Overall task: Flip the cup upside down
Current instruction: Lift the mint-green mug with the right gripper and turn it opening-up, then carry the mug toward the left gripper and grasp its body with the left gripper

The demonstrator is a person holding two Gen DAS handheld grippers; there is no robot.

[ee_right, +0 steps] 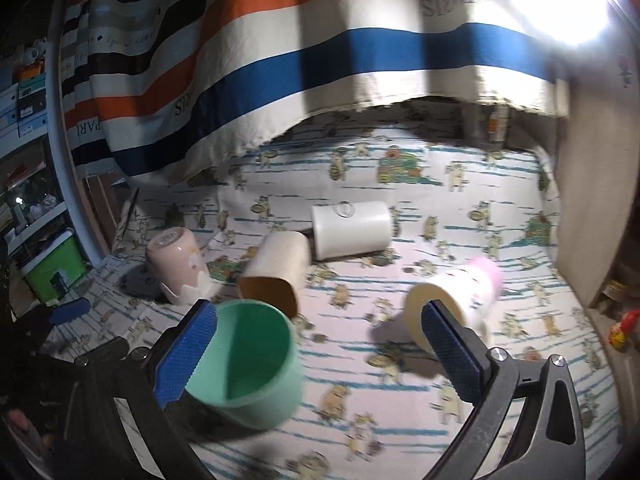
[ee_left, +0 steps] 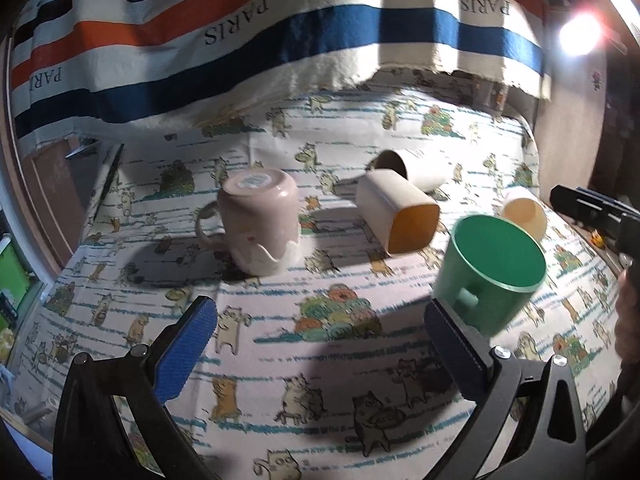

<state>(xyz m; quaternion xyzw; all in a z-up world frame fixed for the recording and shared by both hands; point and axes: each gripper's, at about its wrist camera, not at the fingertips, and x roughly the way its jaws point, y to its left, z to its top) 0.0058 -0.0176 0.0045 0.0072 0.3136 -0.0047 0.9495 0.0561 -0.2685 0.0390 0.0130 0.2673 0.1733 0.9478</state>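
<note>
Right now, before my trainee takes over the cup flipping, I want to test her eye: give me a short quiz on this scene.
1. True or false: the pink mug stands upside down.
2. Which cup has its mouth up? A) green cup B) tan square cup C) white cup
3. Fill in: the left gripper and right gripper both have their jaws ____.
Key: 1 true; 2 A; 3 open.

I see my left gripper (ee_left: 320,344) and right gripper (ee_right: 320,344) have the same build: black angular frames, blue knurled pads (ee_right: 186,354), and silver screws (ee_left: 501,353) at the finger bases.
</note>
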